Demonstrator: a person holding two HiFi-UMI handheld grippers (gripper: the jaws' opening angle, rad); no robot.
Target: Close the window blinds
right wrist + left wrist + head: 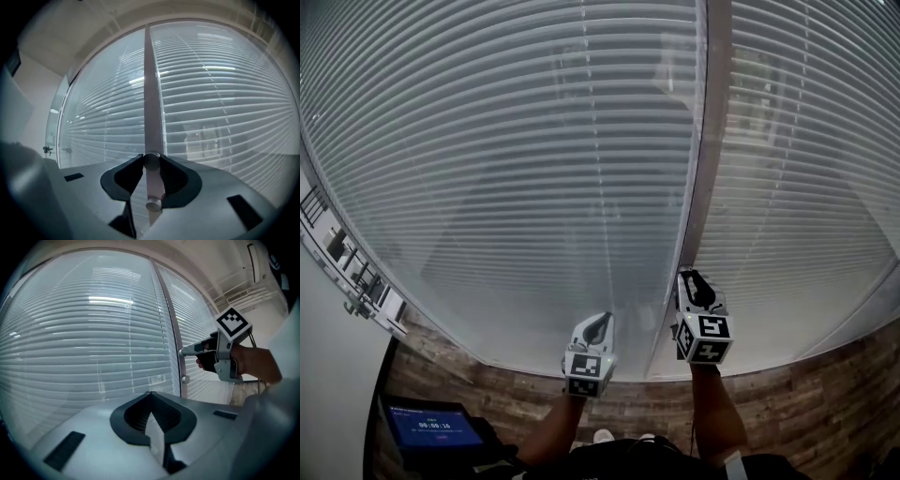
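Tilt wand (151, 103) is pinched between the right gripper (151, 161) jaws — blinds (225, 108) seen just behind it. Left gripper (151, 397) is held alongside, jaws pressed together — nothing between them.

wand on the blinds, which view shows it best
Right gripper view: the wand runs up the middle, close up, its lower end held in the right gripper. The left gripper view shows only a short knobbed end under that gripper. In the head view it barely stands out from the frame.

Screen (434, 428), 7 o'clock: text too small to read. Wand (152, 117): upper end indistinct toward 12 o'clock. Blinds (506, 169) cut off at 12 o'clock.
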